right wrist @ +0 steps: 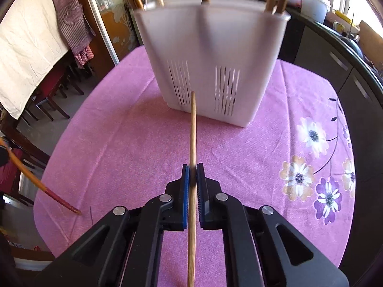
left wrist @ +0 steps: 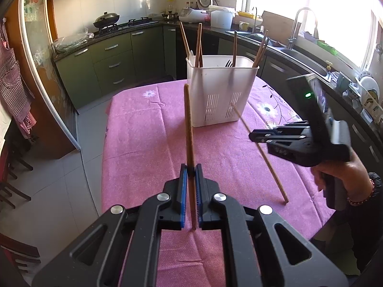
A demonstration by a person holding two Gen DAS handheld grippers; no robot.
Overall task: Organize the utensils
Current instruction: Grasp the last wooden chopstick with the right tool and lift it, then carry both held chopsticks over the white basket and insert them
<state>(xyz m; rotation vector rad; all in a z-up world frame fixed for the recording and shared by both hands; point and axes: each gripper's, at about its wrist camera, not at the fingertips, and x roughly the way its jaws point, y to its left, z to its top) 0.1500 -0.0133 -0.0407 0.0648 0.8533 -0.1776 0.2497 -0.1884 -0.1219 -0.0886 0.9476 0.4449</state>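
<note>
A white slotted utensil holder [left wrist: 221,91] [right wrist: 213,55] stands on the pink tablecloth with several wooden chopsticks and a fork in it. My left gripper [left wrist: 191,168] is shut on a dark brown chopstick [left wrist: 188,124] that points up and away toward the holder. My right gripper [right wrist: 193,168] [left wrist: 253,135] is shut on a light wooden chopstick [right wrist: 193,129] [left wrist: 261,153], whose far tip lies close to the holder's slotted wall. In the left wrist view that chopstick's lower end rests near the cloth. The left-held chopstick [right wrist: 47,191] shows at the left edge of the right wrist view.
The pink flowered tablecloth [left wrist: 143,143] [right wrist: 119,143] covers the table. Green kitchen cabinets [left wrist: 107,67], a stove with a wok [left wrist: 106,19] and a sink counter [left wrist: 308,59] ring the far side. Chairs [right wrist: 52,95] stand to the left. A person's hand [left wrist: 344,169] holds the right gripper.
</note>
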